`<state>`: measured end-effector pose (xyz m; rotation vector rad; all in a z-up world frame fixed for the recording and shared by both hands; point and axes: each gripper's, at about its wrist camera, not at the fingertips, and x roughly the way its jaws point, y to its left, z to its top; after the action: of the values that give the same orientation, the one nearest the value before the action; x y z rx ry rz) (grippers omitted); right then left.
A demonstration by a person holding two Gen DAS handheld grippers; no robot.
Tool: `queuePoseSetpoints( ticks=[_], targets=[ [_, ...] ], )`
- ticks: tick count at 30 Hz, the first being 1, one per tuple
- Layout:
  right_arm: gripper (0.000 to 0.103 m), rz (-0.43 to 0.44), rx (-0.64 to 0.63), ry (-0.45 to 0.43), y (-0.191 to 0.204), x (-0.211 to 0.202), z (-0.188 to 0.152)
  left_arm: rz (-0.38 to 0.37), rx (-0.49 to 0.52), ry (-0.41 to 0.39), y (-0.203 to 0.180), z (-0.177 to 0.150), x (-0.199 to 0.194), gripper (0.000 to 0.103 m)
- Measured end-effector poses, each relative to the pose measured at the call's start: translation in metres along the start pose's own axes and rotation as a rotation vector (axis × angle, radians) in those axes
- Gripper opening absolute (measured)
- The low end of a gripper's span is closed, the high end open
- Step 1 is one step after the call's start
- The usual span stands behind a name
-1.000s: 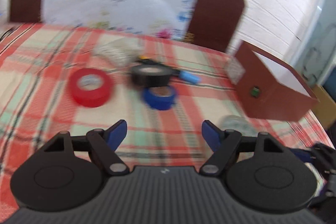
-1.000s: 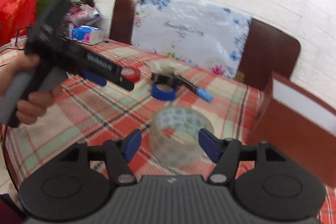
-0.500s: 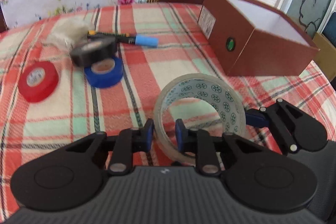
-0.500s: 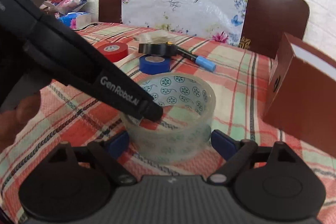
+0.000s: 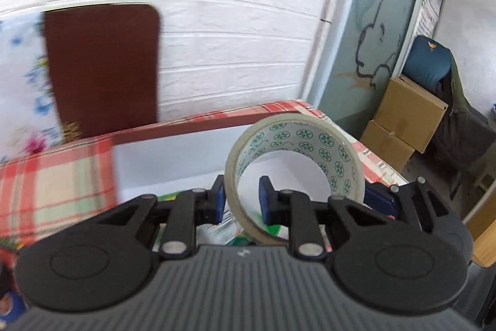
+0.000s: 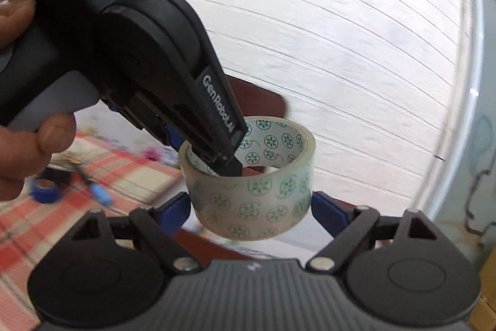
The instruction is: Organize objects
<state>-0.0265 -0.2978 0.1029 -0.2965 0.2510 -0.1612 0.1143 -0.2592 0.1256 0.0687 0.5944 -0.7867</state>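
Both tongs meet at the clear tape roll (image 5: pixel 294 157): my left gripper (image 5: pixel 240 200) is clenched on its wall, one finger inside the ring, while my right gripper (image 6: pixel 251 210) brackets it wide, pads barely touching or just clear. Roll hangs over the brown box (image 5: pixel 186 129). I'd lower it past the rim, then release. Papers already lie inside the box; blue tape (image 6: pixel 45 190) and marker (image 6: pixel 100 194) wait beyond on the plaid tablecloth (image 5: pixel 55 176).
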Motion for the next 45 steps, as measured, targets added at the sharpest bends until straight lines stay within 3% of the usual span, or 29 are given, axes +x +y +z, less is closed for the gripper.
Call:
queuePoseSetpoints(
  ticks=[6,7,10,16,21,23,26,29,31,33,35,38,40,42,45],
  targets=[
    [0.09,-0.061,0.034,0.102,-0.061,0.054,-0.024,0.002,0.022,0.043,-0.039,0.01,0.073,0.029],
    [0.1,-0.075,0.044,0.104,-0.066,0.058,-0.027,0.015,0.033,0.055,-0.041,0.008,0.079,0.03],
    [0.097,-0.089,0.095,0.089,-0.075,0.051,-0.033,0.019,0.034,0.099,-0.039,0.002,0.081,0.03],
    [0.088,-0.113,0.224,0.028,-0.067,-0.003,-0.04,-0.053,-0.014,0.04,-0.012,-0.018,0.018,0.03],
    [0.078,-0.002,0.307,-0.059,-0.027,-0.048,-0.029,-0.059,-0.063,-0.015,0.04,-0.061,-0.064,0.036],
    [0.075,0.087,0.295,-0.06,-0.002,-0.039,-0.019,0.011,-0.068,-0.01,0.066,-0.087,-0.089,0.038],
    [0.066,0.253,0.241,-0.012,0.041,-0.025,-0.006,0.196,-0.108,0.034,0.113,-0.129,-0.116,0.038],
    [0.051,0.39,0.151,0.05,0.089,-0.014,0.001,0.41,-0.201,0.065,0.171,-0.17,-0.144,0.039],
    [0.041,0.454,0.098,0.085,0.118,-0.004,0.002,0.515,-0.279,0.064,0.208,-0.193,-0.162,0.039],
    [0.039,0.49,0.07,0.116,0.139,0.012,0.011,0.624,-0.338,0.074,0.242,-0.209,-0.174,0.039],
    [0.036,0.508,0.054,0.141,0.156,0.028,0.024,0.636,-0.372,0.02,0.259,-0.222,-0.189,0.039],
    [0.035,0.471,-0.025,0.165,0.181,0.069,0.036,0.636,-0.33,-0.062,0.259,-0.232,-0.19,0.043],
    [0.035,0.422,-0.066,0.209,0.194,0.101,0.035,0.644,-0.281,-0.073,0.252,-0.23,-0.182,0.05],
    [0.037,0.4,-0.08,0.264,0.201,0.133,0.03,0.636,-0.277,-0.077,0.253,-0.23,-0.181,0.05],
    [0.042,0.442,-0.092,0.332,0.214,0.168,0.022,0.6,-0.326,-0.104,0.261,-0.236,-0.189,0.05]
  ],
)
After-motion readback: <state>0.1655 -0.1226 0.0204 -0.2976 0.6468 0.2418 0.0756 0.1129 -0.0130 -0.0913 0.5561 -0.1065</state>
